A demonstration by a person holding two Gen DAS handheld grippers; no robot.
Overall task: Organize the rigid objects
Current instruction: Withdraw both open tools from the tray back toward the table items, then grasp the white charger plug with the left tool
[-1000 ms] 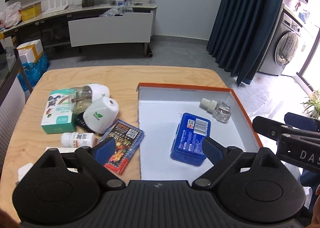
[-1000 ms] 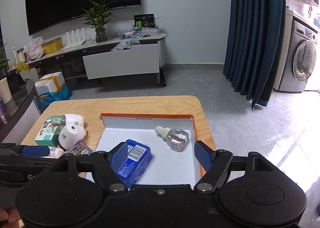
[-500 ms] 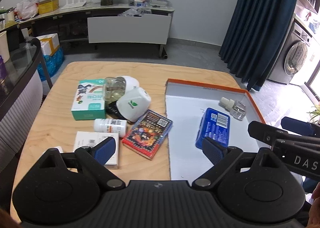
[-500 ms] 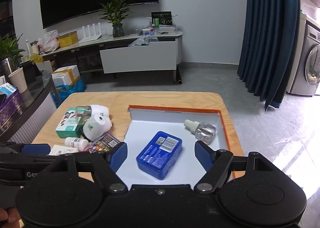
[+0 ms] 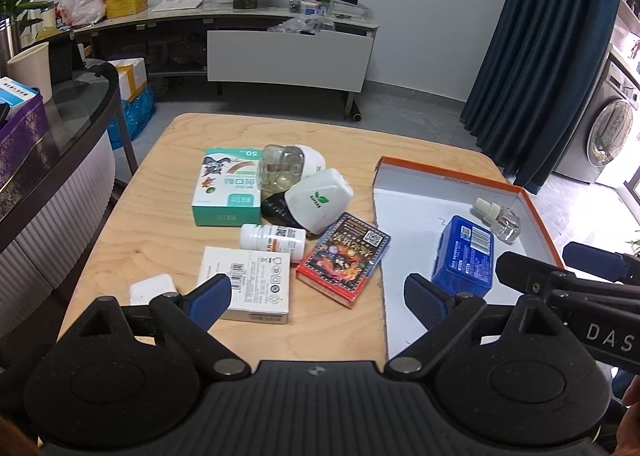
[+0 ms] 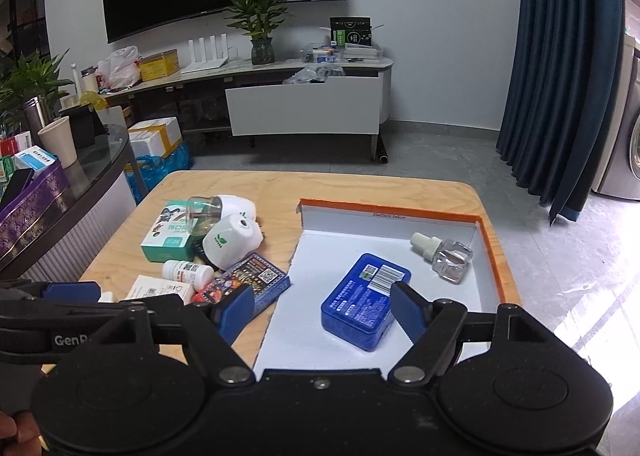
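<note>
Both grippers have drawn back, bringing more of the wooden table [image 5: 160, 224] into view; left gripper [image 5: 318, 298] and right gripper [image 6: 322, 306] hang with jaws apart, empty. Inside the orange-rimmed white tray [image 6: 494, 252] at right, the blue rectangular plastic box [image 6: 366, 306] lies label up, long axis near-to-far; beyond it the clear glass refill bottle [image 6: 444, 254] lies with its white cap pointing far-left. "DAS" and "GenR" show on the gripper bodies, cut off.

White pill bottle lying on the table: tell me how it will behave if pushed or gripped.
The white pill bottle lies on its side, so a nudge would probably roll it. Its smooth plastic may slip. It looks rigid, likely light.
</note>
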